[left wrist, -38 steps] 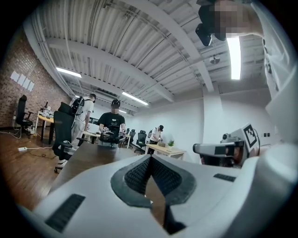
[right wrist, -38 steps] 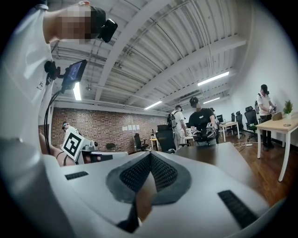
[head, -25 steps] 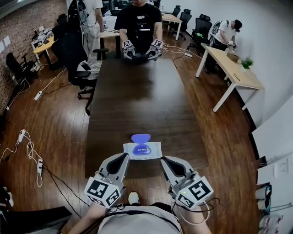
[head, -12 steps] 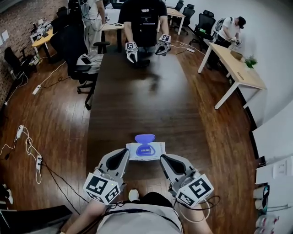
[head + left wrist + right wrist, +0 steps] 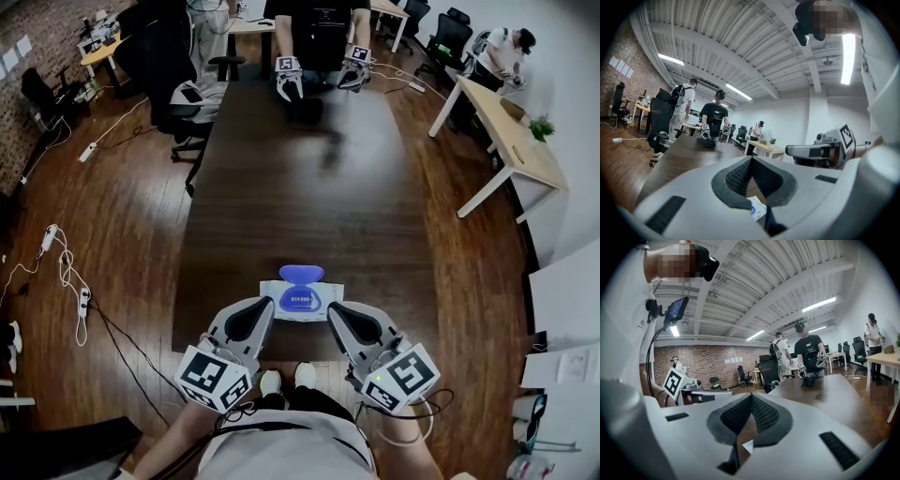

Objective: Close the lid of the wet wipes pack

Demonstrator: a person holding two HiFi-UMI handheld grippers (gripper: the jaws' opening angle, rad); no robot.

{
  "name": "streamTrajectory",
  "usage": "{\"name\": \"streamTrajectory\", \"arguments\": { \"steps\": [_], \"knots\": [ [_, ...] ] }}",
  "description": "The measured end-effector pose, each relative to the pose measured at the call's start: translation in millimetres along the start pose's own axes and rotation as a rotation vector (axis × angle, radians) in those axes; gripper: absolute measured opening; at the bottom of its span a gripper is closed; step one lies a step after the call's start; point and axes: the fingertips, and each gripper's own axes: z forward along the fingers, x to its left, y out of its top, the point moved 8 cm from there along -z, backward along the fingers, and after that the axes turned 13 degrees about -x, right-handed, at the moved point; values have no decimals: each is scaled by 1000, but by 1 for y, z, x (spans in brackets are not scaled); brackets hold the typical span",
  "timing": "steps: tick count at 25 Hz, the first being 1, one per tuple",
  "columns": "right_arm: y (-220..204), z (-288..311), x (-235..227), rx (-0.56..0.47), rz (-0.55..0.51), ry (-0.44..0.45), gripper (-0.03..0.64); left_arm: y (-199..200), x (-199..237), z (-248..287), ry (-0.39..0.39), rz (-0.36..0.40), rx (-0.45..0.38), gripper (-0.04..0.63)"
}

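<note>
The wet wipes pack [image 5: 302, 300] lies flat near the front edge of the dark wooden table [image 5: 309, 187]. It is white with a blue label, and its blue lid [image 5: 302, 274] stands open, folded back on the far side. My left gripper [image 5: 264, 304] is shut, its tip just left of the pack's near corner. My right gripper [image 5: 334, 308] is shut as well, just right of the pack. Nothing is held. Through the left jaws a piece of the pack [image 5: 758, 208] shows; a white corner of the pack [image 5: 748, 445] shows through the right jaws.
At the table's far end a person [image 5: 319, 28] holds two grippers above the tabletop. Office chairs [image 5: 178, 66] stand at the back left. A light wooden desk [image 5: 511, 131] is at the right, and cables [image 5: 66, 281] lie on the floor at the left.
Both my grippers have moved forward and down, closing in on the two sides of the pack. The person at the far end has lifted both grippers off the table.
</note>
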Motion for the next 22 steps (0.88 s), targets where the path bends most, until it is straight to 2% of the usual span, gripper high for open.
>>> {"name": "streamTrajectory", "arguments": {
  "steps": [11, 22],
  "knots": [
    [-25, 15, -52, 35, -36, 82, 3, -46, 13, 14, 66, -5, 67, 2],
    [-98, 40, -99, 97, -30, 127, 6, -103, 36, 31, 117, -34, 141, 2]
  ]
}}
